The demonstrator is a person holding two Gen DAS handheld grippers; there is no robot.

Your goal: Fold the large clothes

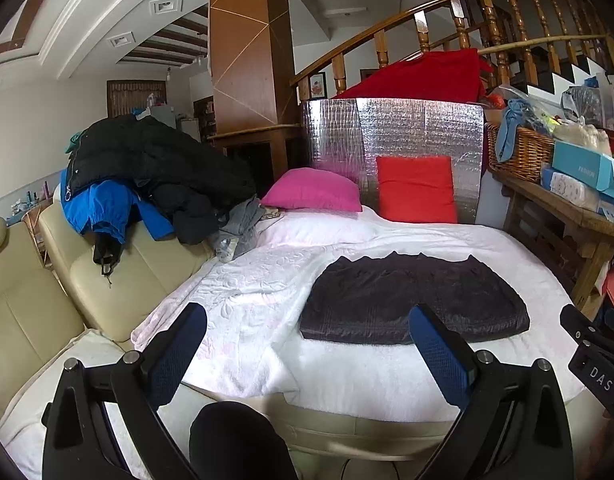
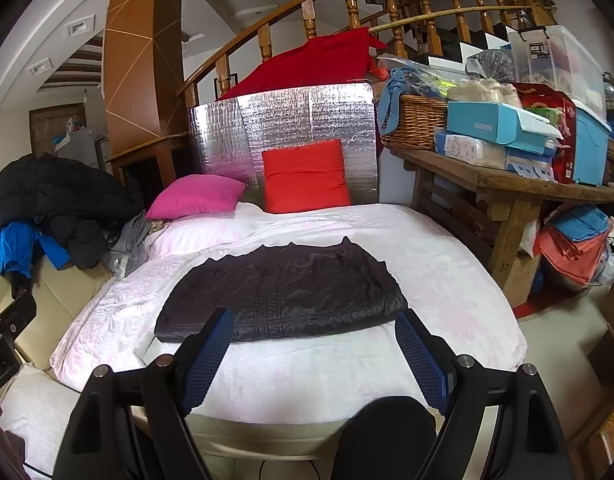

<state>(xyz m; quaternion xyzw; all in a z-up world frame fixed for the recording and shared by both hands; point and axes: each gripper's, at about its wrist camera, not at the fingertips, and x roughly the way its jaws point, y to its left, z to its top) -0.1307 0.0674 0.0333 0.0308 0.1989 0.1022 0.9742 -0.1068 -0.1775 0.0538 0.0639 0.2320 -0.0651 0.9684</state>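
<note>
A dark grey garment (image 1: 411, 300) lies folded flat on the white blanket (image 1: 247, 312); it also shows in the right wrist view (image 2: 283, 292). My left gripper (image 1: 307, 332) is open and empty, held back from the garment's near left edge. My right gripper (image 2: 315, 336) is open and empty, just short of the garment's near edge. Both have blue-padded fingers (image 1: 439, 348). The right gripper's body (image 1: 595, 360) shows at the left view's right edge.
A pile of black and blue jackets (image 1: 139, 176) sits on the cream sofa (image 1: 67, 280) at left. A pink pillow (image 1: 315, 194) and a red cushion (image 1: 415, 188) lean on a silver foil panel (image 1: 407, 128). A cluttered wooden table (image 2: 507, 188) stands at right.
</note>
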